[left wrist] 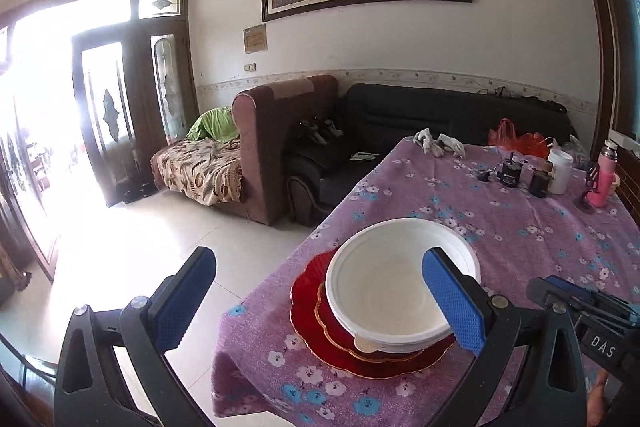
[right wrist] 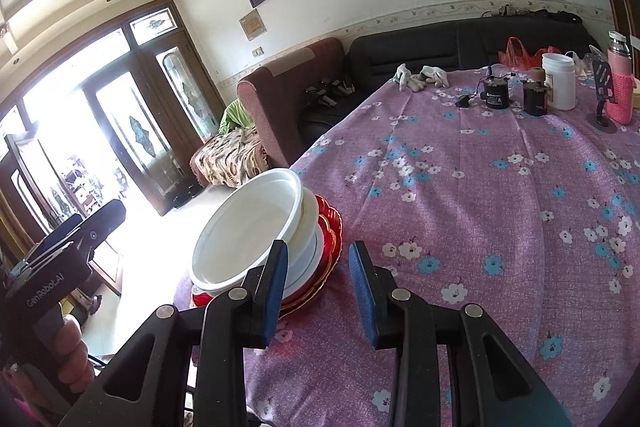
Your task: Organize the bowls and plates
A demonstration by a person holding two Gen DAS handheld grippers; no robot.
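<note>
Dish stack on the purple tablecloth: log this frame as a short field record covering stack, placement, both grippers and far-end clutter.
stack: white bowls nested, top one tilted, on red plates with gold scalloped rims
placement: near the corner of the floral tablecloth, close to its edge
left gripper: open wide, one pad in front of the bowls, nothing held
right gripper: partly open, empty, beside the stack
far end: gloves, white jar, pink bottle, dark canisters
</note>
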